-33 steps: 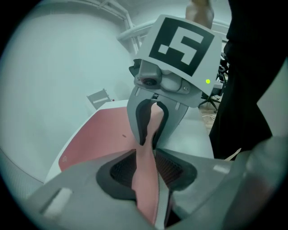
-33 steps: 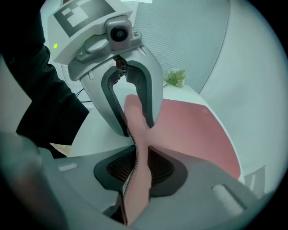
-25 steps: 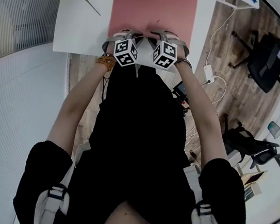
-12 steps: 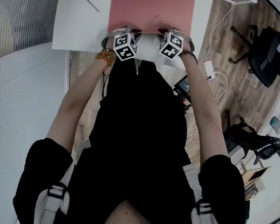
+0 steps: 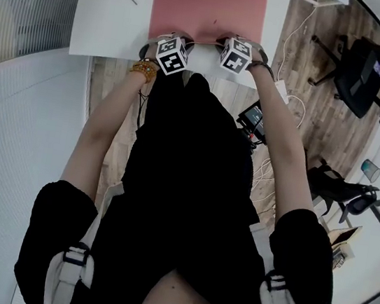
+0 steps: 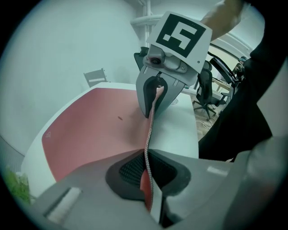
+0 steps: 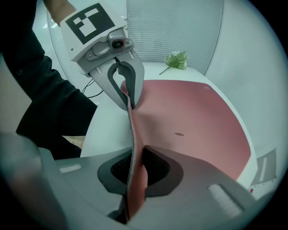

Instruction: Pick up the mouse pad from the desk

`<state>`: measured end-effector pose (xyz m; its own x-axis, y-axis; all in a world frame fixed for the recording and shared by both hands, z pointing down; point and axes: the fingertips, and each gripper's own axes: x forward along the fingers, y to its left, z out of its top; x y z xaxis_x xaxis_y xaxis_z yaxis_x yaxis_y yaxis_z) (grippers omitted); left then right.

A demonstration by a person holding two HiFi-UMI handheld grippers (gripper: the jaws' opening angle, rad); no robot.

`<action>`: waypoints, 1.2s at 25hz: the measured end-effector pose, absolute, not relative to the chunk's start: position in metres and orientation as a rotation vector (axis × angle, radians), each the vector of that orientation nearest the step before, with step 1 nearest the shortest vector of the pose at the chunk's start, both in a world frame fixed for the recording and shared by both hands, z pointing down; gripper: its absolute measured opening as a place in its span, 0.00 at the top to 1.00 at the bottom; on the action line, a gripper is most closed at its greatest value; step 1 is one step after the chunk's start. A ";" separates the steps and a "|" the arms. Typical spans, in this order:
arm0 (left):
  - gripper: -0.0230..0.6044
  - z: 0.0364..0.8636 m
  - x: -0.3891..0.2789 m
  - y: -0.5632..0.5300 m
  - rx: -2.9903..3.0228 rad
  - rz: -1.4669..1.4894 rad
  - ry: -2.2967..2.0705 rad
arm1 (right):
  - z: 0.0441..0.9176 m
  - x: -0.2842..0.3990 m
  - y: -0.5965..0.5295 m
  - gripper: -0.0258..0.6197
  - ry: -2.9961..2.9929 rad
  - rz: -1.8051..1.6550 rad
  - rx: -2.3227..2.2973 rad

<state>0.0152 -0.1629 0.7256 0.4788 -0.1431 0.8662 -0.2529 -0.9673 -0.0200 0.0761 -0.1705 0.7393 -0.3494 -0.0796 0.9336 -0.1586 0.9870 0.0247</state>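
Pink mouse pad (image 5: 208,5) lies on a white desk (image 5: 110,22), its near edge pinched up by the clamped left gripper (image 6: 148,175) and the right gripper (image 7: 132,173), whose jaws have just been closing on it; grasping looks done, lifting remains.
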 end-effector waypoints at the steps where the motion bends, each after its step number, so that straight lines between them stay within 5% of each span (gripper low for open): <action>1: 0.92 0.726 0.015 -0.161 2.602 1.506 -0.361 | 0.740 0.076 -0.168 0.91 -1.931 0.087 0.176; 30: 0.92 0.733 -0.018 -0.099 2.577 1.415 -0.389 | 0.743 0.046 -0.103 0.90 -1.827 0.309 0.492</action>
